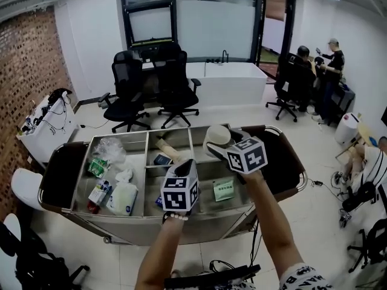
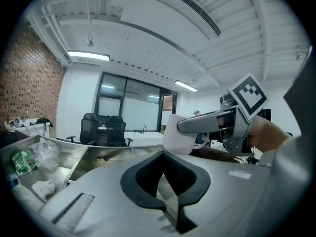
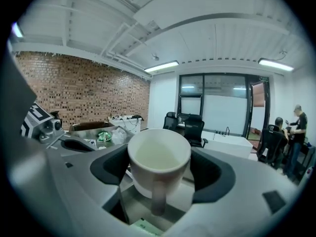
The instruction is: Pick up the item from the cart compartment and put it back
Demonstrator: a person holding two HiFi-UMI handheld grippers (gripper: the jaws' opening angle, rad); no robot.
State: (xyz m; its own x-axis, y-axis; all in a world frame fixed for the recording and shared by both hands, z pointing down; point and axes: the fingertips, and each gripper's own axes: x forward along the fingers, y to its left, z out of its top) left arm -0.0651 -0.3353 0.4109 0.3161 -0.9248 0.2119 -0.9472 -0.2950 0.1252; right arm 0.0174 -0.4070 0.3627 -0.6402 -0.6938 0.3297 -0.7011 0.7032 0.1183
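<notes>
My right gripper [image 1: 219, 145] is shut on a white mug [image 1: 216, 138] and holds it in the air above the cart's right-hand compartments. In the right gripper view the mug [image 3: 159, 164] sits upright between the dark pads, its handle toward the camera, and looks empty. My left gripper [image 1: 184, 167] hovers over the middle of the steel cart [image 1: 181, 225], shut with nothing between its jaws. The left gripper view shows its pads [image 2: 148, 177] meeting, with the mug [image 2: 176, 138] and the right gripper just beyond them.
In the cart lie a clear plastic bag [image 1: 110, 147], a green packet [image 1: 97, 167], a tissue pack [image 1: 124, 197], a bottle [image 1: 97, 196] and a green card [image 1: 224, 190]. Black office chairs [image 1: 175, 86] stand behind it. People [image 1: 329, 71] are at the far right.
</notes>
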